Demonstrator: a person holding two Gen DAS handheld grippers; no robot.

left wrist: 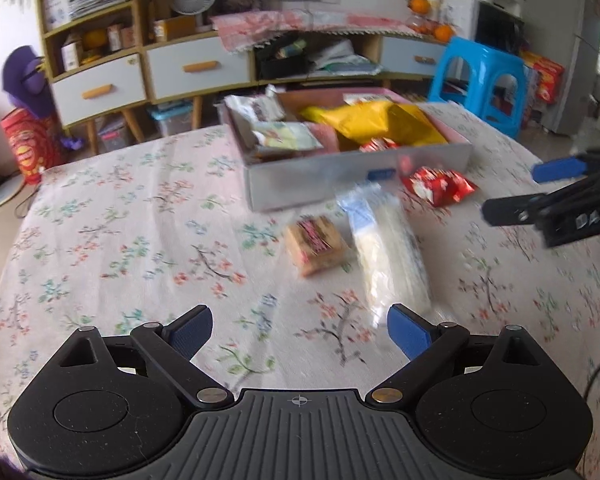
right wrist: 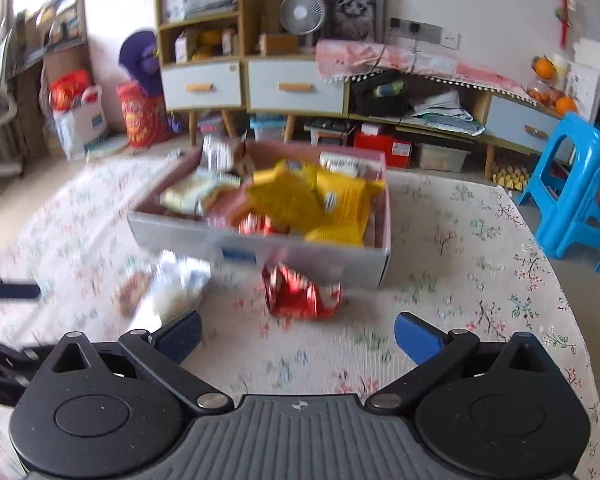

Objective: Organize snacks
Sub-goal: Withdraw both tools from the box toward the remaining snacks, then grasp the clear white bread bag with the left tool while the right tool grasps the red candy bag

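Both grippers spread empty, right gripper [right wrist: 298, 336] lined up on red snack pack [right wrist: 302, 292] touching the box [right wrist: 260, 248] front wall, left gripper [left wrist: 300, 332] near white pack [left wrist: 384, 248] and brown pack [left wrist: 316, 246] mid-tabletop, likely for boxing

Motion blur is smearing the white packet [right wrist: 180, 284] and brown snack [right wrist: 130, 294] lying left of the right fingers, leaving their print unreadable. The red packet [right wrist: 302, 294] ahead is hiding part of the box [right wrist: 180, 238] front. The left fingers [right wrist: 16, 291] are entering cut off at the edge.
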